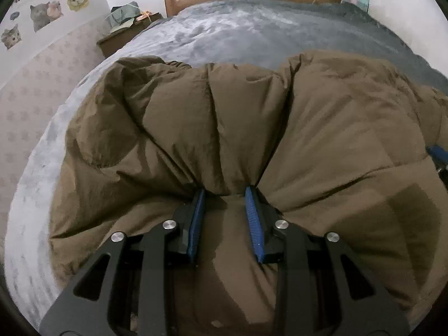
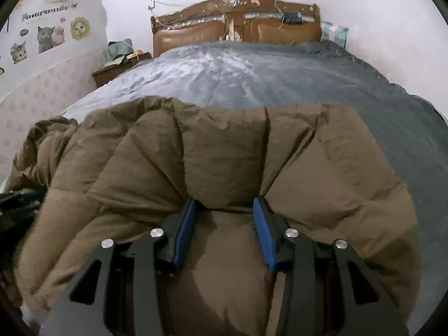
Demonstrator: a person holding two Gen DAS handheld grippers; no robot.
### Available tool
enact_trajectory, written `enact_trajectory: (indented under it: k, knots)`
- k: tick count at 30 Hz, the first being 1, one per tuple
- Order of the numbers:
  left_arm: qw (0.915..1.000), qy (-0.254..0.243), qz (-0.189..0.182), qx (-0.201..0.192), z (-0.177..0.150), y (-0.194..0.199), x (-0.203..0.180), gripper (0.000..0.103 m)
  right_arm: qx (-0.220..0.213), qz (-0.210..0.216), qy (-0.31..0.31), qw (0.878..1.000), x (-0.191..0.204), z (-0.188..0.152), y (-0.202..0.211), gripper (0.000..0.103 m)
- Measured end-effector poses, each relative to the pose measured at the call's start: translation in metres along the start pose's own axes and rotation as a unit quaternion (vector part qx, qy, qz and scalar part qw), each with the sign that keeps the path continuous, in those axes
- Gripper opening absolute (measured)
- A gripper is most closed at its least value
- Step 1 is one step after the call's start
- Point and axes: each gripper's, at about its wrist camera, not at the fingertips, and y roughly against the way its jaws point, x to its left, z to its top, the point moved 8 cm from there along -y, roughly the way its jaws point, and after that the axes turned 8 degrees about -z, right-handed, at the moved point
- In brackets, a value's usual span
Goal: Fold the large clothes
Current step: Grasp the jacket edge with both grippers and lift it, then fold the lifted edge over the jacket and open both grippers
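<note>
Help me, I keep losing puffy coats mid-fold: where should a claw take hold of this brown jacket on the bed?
Grip the near edge of the brown jacket, coming from the foot of the bed and angled down. The padding is thick and slippery, so pinch a gathered fold at a stitched seam. Both the left claw and right claw already pinch such bunched folds.

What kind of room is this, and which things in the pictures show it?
It is most likely a bedroom in a home. A wide bed with a grey cover fills the room, a wooden headboard stands against the far wall, and a small bedside table sits beside it. Cat stickers decorate the wall.
</note>
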Motion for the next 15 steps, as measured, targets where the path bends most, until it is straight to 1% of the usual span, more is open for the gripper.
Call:
enact_trajectory:
  k: [2,4,6,7,9,12,13,15]
  knots:
    - [0.9999,0.006,-0.007,-0.012,-0.016,0.005,0.014,0.029,-0.011,-0.01,0.007,1.0,0.002,-0.007,0.0,0.042]
    - [0.9997,0.006,-0.008,-0.024,-0.025,0.005,0.017,0.029,-0.009,-0.015,0.012,1.0,0.004,-0.009,-0.001,0.042]
    - [0.9995,0.011,-0.012,-0.027,-0.027,0.005,0.022,0.029,-0.008,-0.021,0.017,1.0,0.006,-0.009,-0.004,0.042]
    - [0.9994,0.014,-0.015,-0.027,-0.023,-0.005,0.024,0.029,-0.008,-0.024,0.018,1.0,0.006,-0.009,-0.004,0.042]
    - [0.9993,0.015,-0.016,-0.028,-0.026,-0.009,0.029,0.029,-0.009,-0.029,0.02,0.999,0.005,-0.011,-0.001,0.042]
    - [0.9993,0.012,-0.014,-0.034,-0.031,-0.009,0.029,0.029,-0.01,-0.035,0.021,0.999,0.005,-0.013,0.002,0.042]
    - [0.9992,0.012,-0.014,-0.035,-0.04,-0.004,0.042,0.028,-0.01,-0.037,0.021,0.999,0.006,-0.013,0.003,0.042]
    - [0.9991,0.013,-0.018,-0.037,-0.036,-0.007,0.043,0.028,-0.009,-0.038,0.02,0.999,0.007,-0.014,0.002,0.042]
